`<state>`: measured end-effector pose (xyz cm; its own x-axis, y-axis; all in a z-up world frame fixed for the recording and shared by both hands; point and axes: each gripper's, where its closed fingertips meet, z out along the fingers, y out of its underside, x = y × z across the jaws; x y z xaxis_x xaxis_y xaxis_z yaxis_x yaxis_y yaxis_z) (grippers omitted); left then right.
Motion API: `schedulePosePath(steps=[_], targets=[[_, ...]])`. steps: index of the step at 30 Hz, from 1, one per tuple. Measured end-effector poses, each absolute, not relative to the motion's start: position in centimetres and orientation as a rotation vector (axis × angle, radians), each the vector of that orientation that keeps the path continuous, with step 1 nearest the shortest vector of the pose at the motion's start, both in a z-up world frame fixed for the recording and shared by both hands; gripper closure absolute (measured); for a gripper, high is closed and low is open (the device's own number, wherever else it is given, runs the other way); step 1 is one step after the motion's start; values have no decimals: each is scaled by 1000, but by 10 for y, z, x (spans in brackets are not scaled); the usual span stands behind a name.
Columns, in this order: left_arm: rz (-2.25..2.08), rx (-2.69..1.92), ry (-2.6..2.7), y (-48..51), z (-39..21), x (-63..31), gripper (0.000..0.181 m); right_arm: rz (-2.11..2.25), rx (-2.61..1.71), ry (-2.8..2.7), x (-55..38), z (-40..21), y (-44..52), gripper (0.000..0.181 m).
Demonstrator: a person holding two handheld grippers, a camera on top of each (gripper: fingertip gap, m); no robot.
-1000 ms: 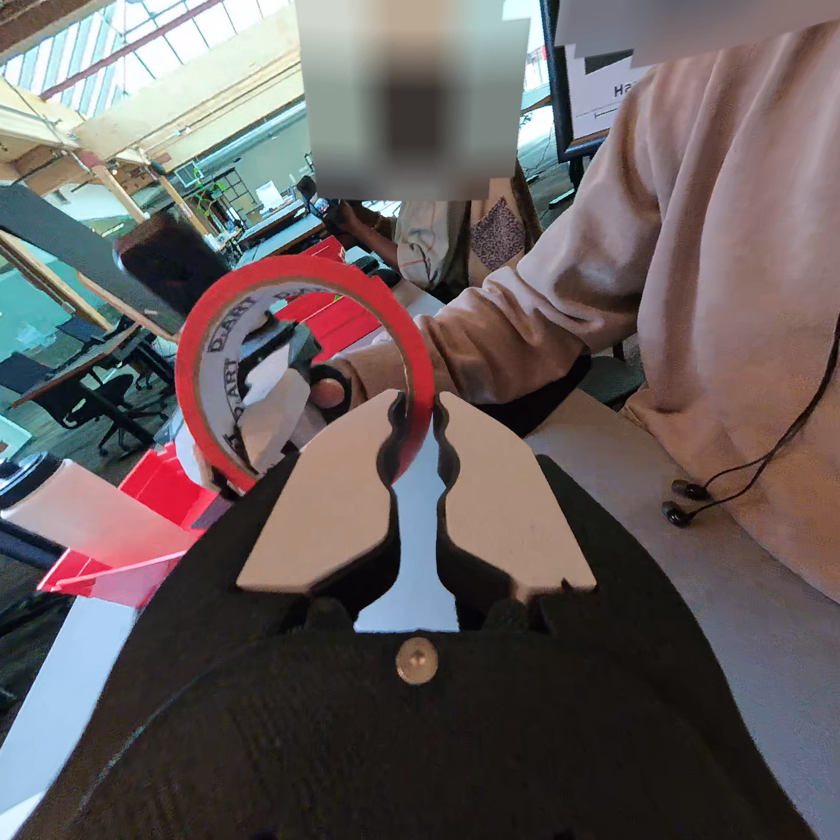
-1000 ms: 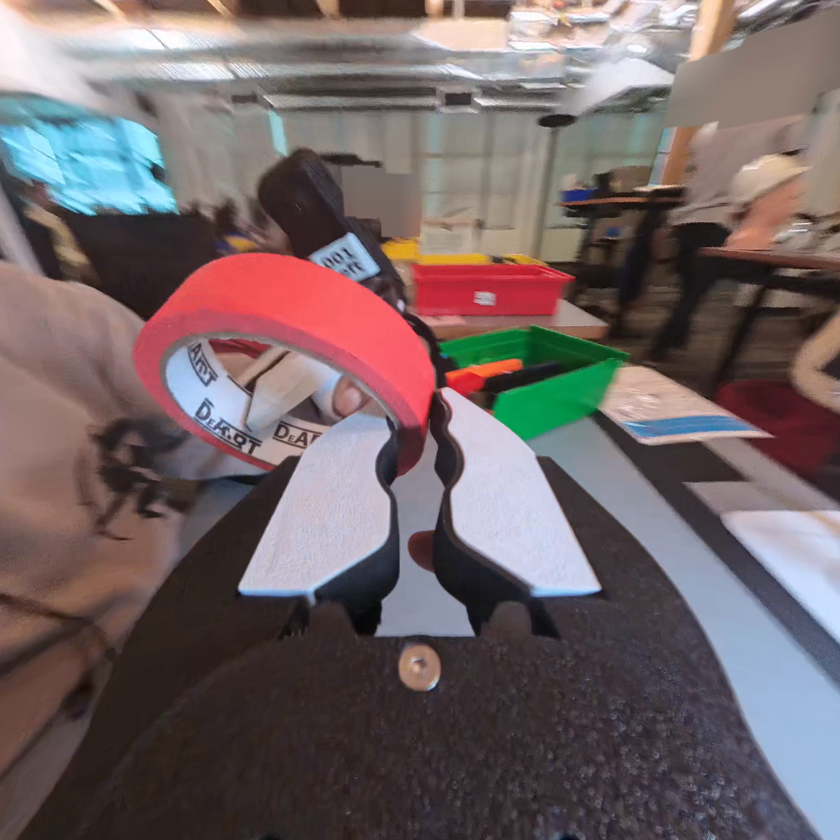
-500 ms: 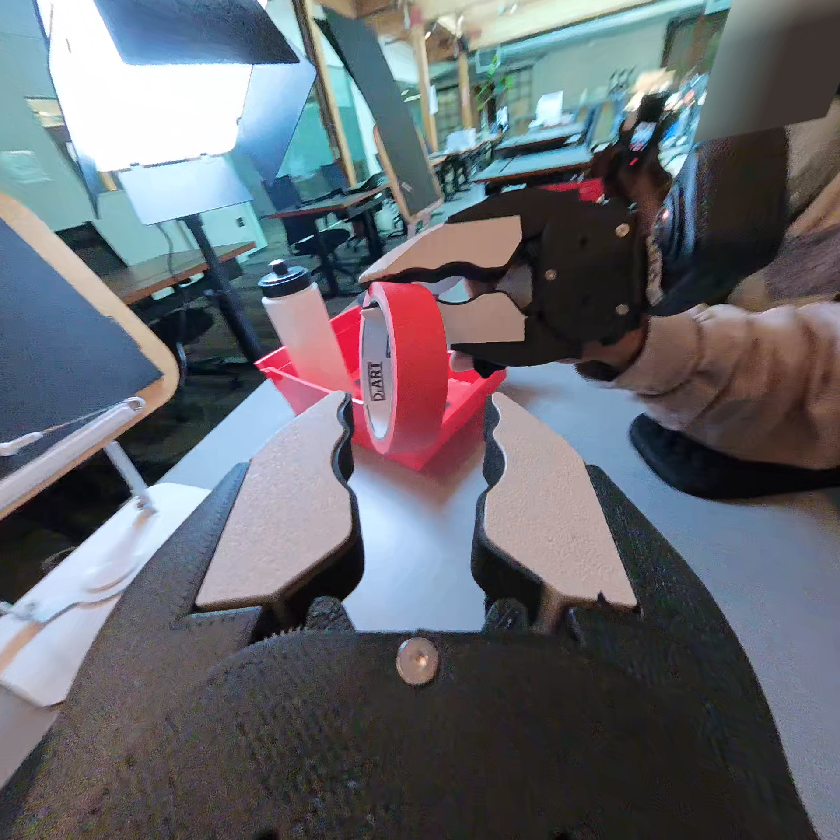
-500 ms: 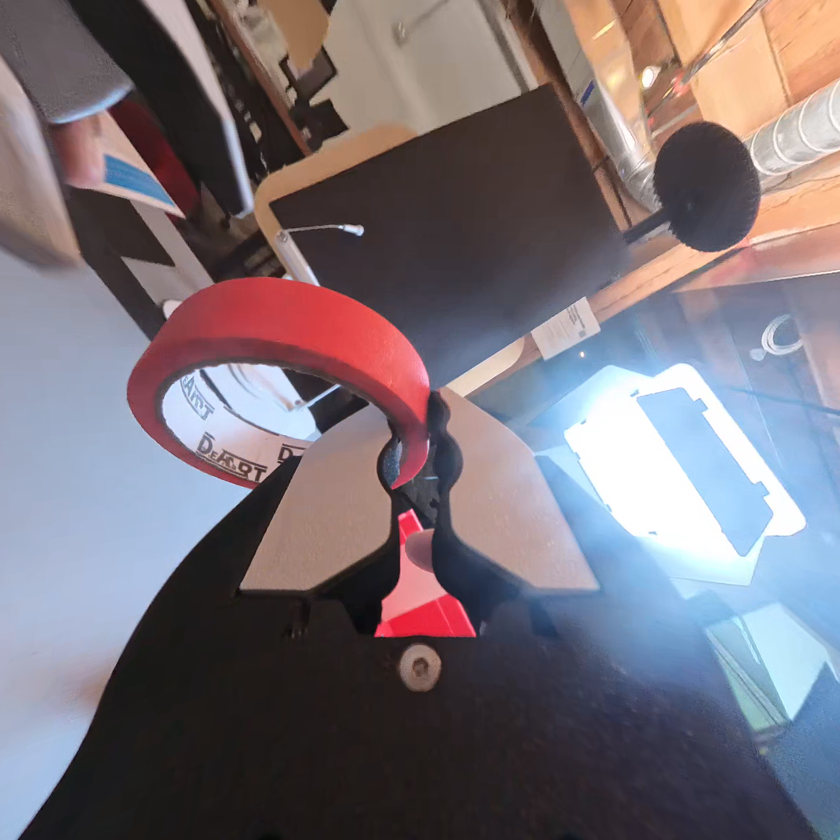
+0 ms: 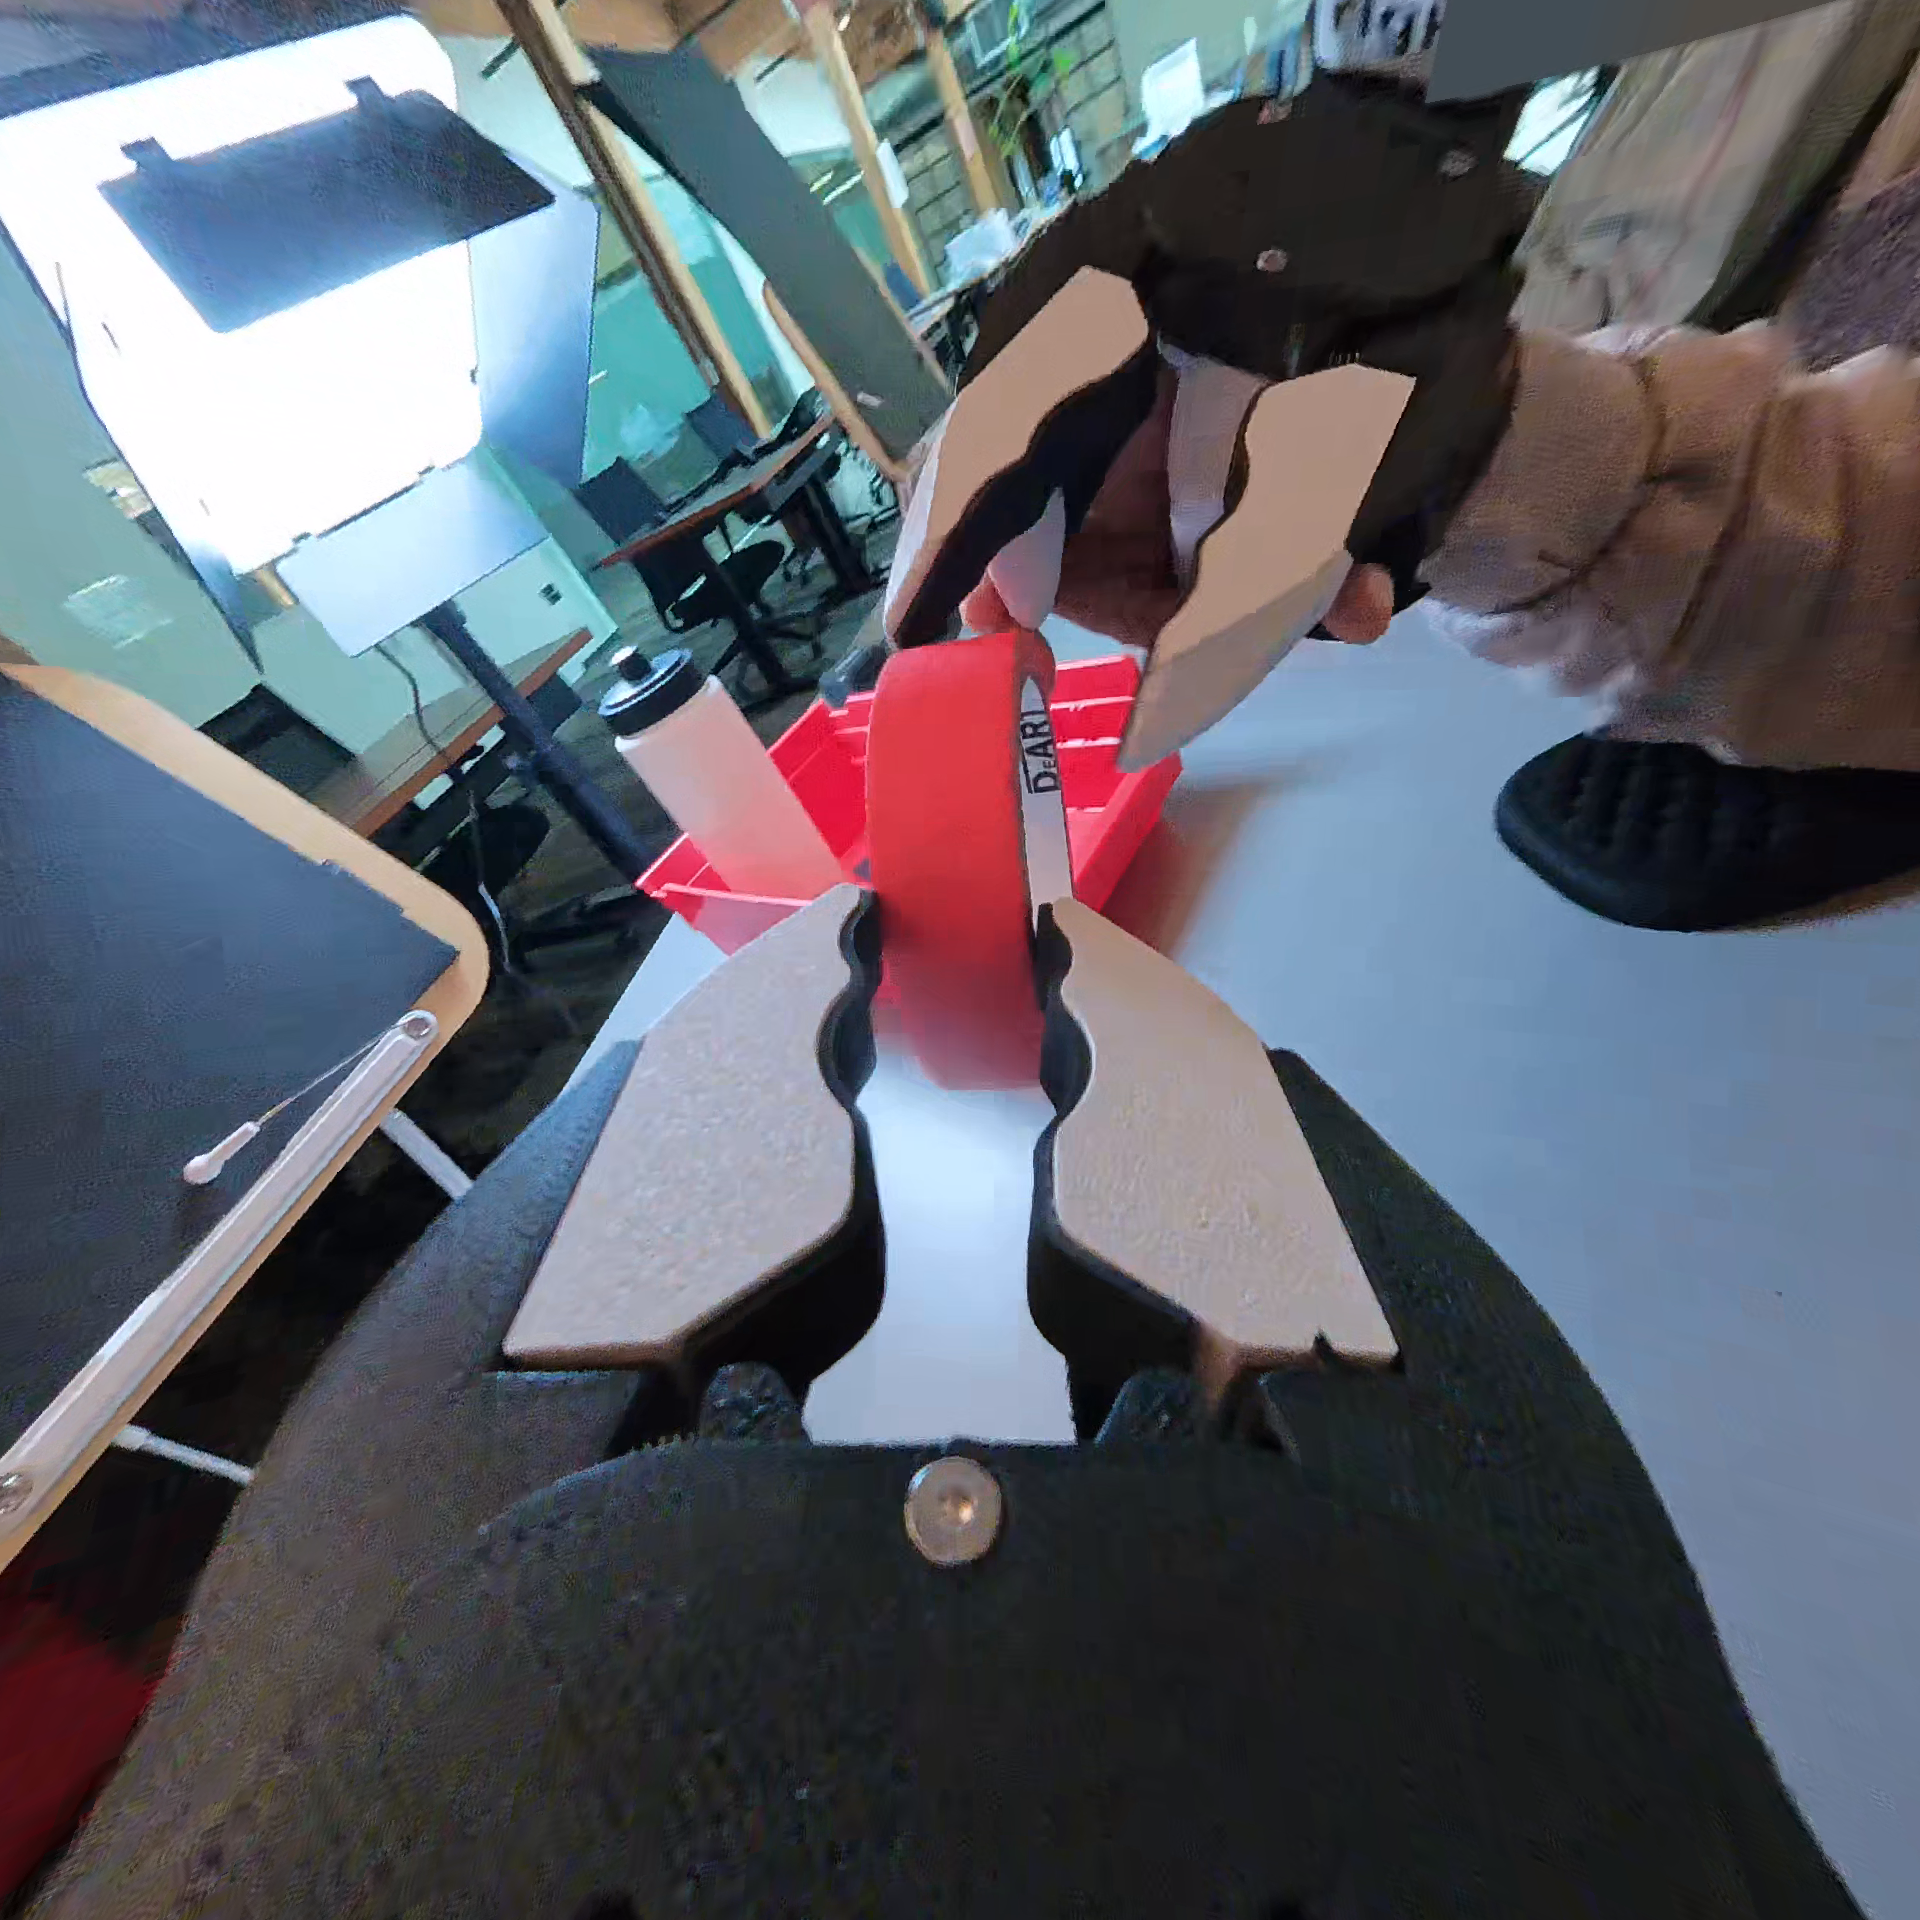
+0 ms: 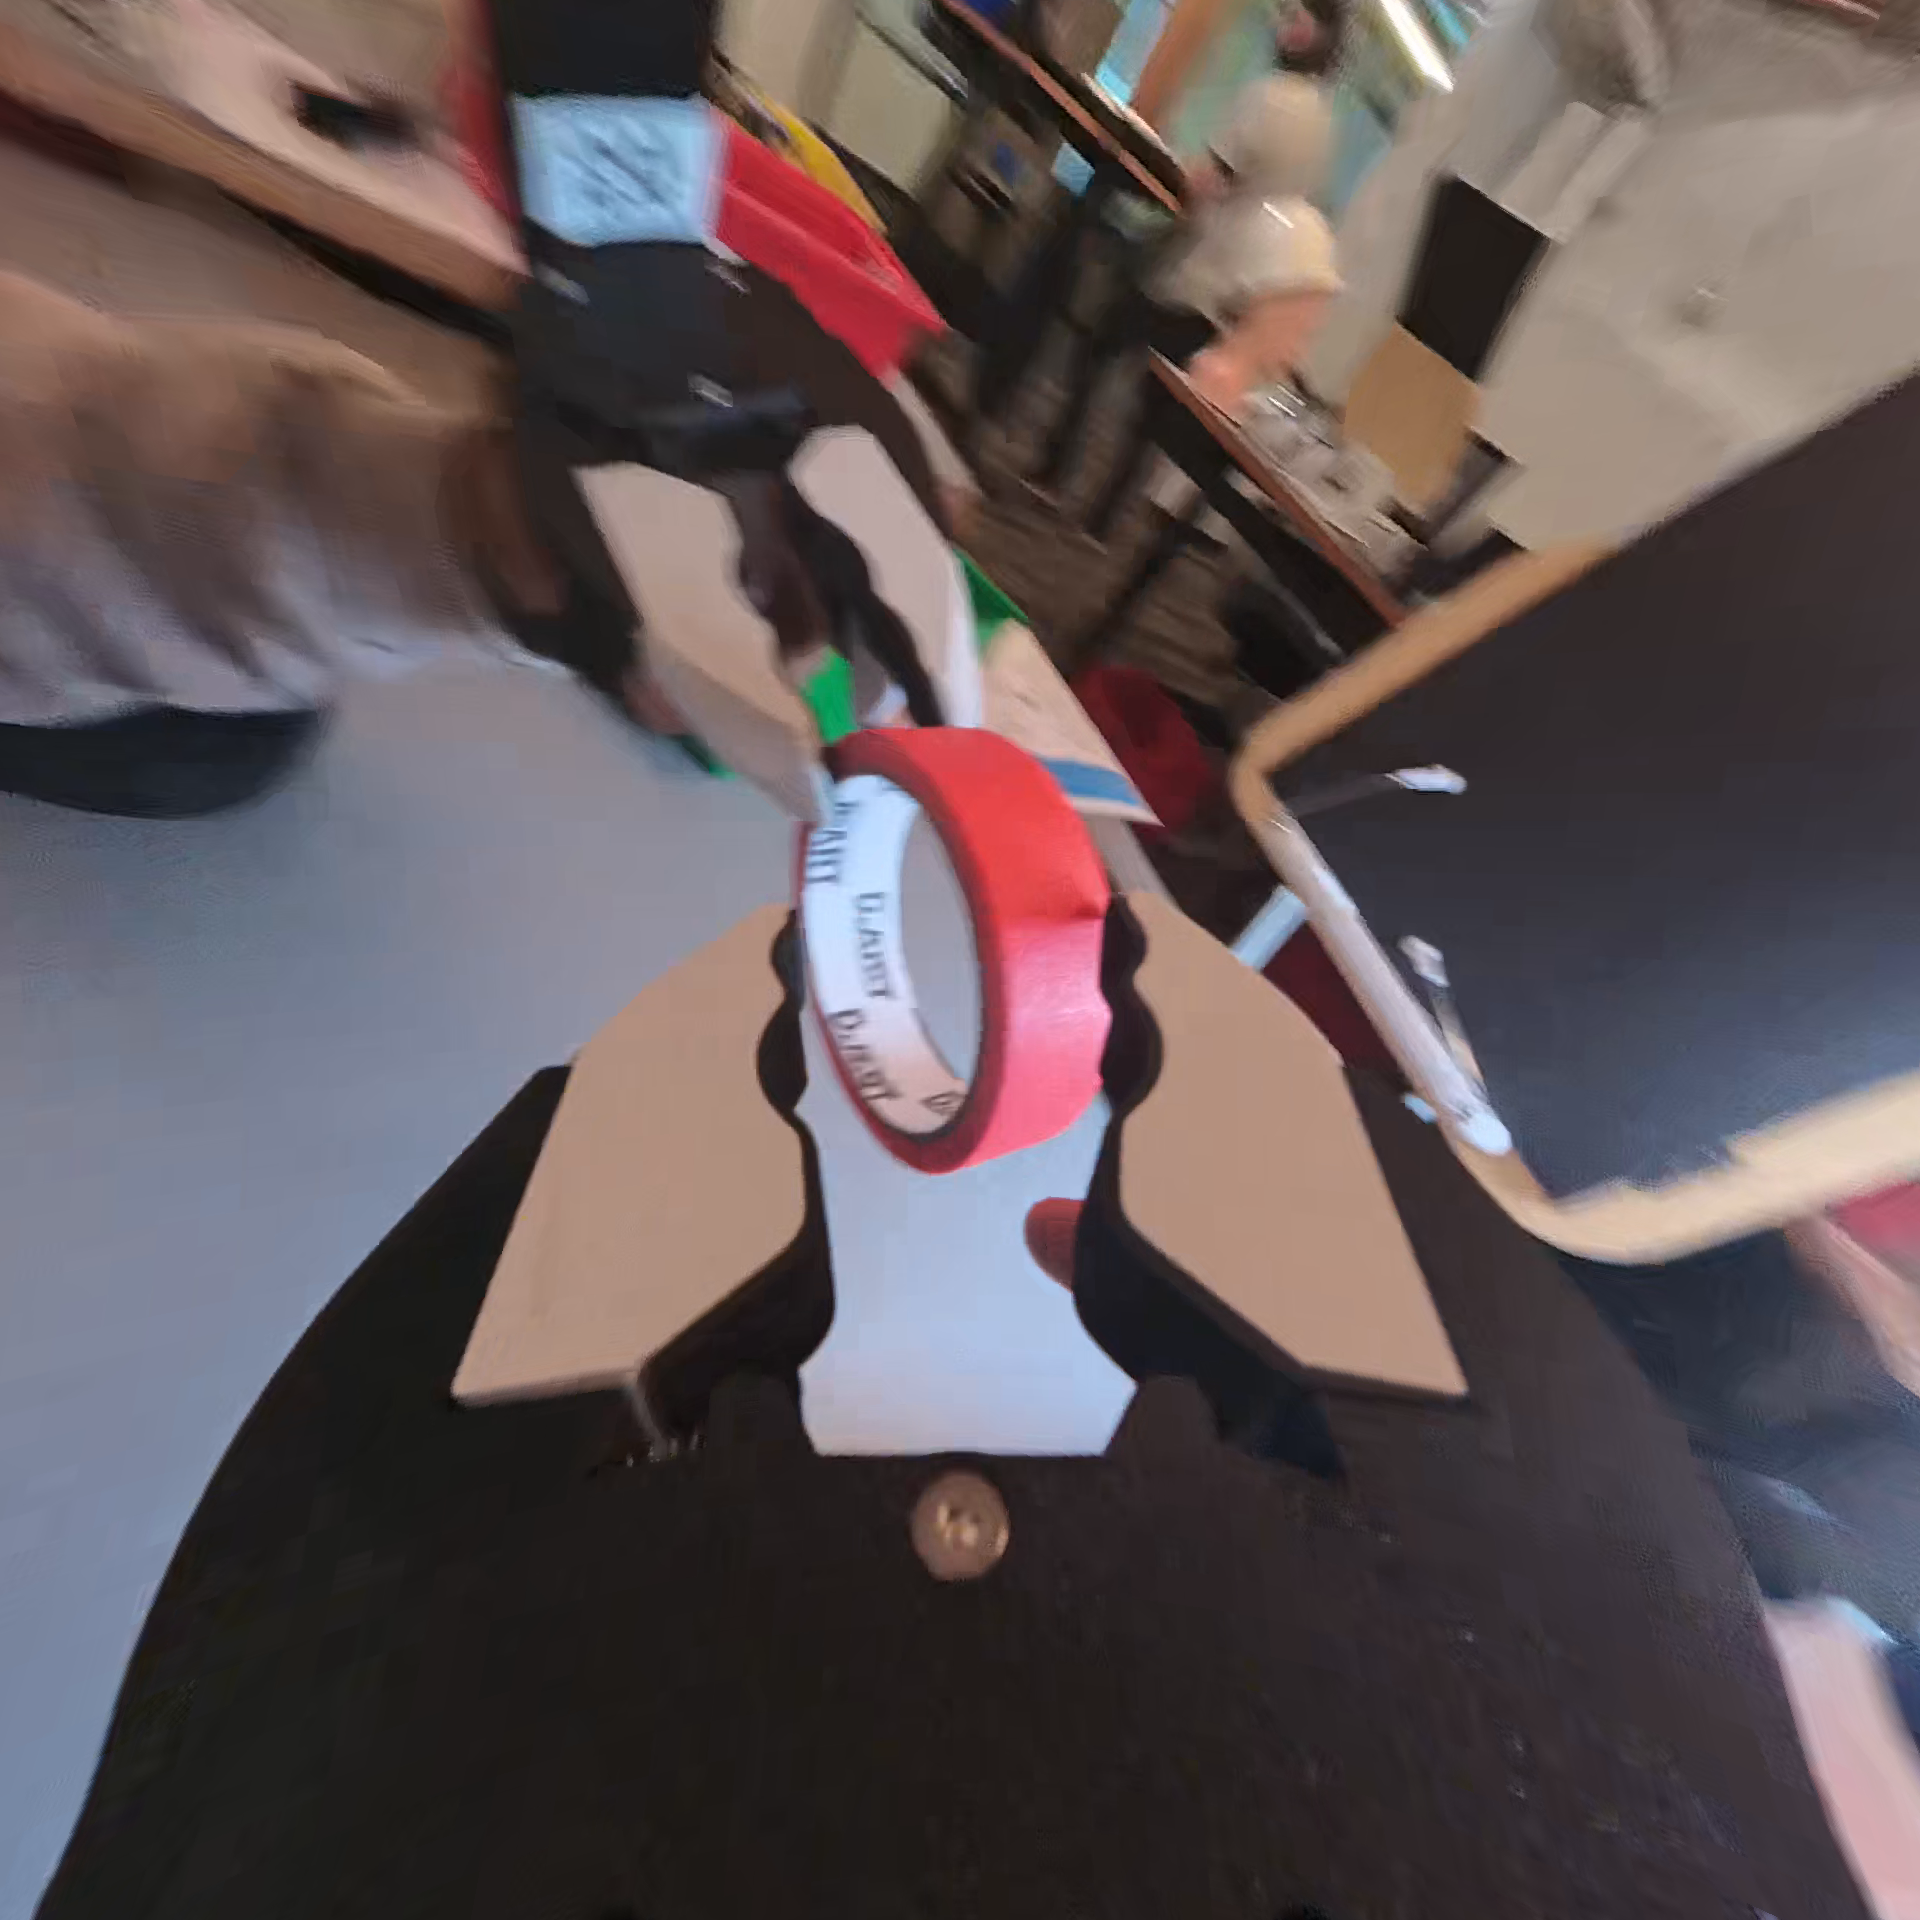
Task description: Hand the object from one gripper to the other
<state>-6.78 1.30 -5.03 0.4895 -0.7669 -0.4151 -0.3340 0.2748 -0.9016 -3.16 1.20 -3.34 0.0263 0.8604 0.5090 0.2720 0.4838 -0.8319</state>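
Note:
A red roll of tape (image 5: 951, 862) with a white inner core stands on edge above the grey table (image 5: 1558, 1143). My left gripper (image 5: 951, 914) is shut on it, with one finger on each flat side. My right gripper (image 5: 1023, 691) hangs above it with its jaws spread around the top of the roll. In the blurred right wrist view the roll (image 6: 1039, 935) sits between my right gripper's (image 6: 951, 925) open fingers. The left gripper (image 6: 888, 758) holds its far side there.
A red bin (image 5: 1101, 821) and a white bottle with a black cap (image 5: 717, 769) stand behind the roll. A black board with a wooden rim (image 5: 156, 987) is at the left and a studio light (image 5: 260, 312) behind it. A person's sleeve (image 5: 1714, 520) reaches in from the right.
Half a second ago my left gripper was open and my right gripper pinched the roll's wall. Now the left has shut across the roll's width and the right has opened.

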Motion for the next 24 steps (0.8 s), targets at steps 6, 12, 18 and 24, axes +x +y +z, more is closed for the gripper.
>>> schedulePosePath(steps=[6, 12, 18, 24], targets=[[-817, -1121, 1104, -31, -20, -72, 153, 1223, -939, -1572, -15, -25, -22, 112], [-1141, -1005, 1018, -44, -7, -77, 153, 1461, -860, -1617, -37, -45, -49, 152], [-701, -1355, 607, 36, -16, -125, 156, 823, -1085, -1319, -51, -40, 32, 152], [-1104, -1468, 438, 35, -28, -74, 131, -19, -993, -1063, -41, -36, 81, 152]])
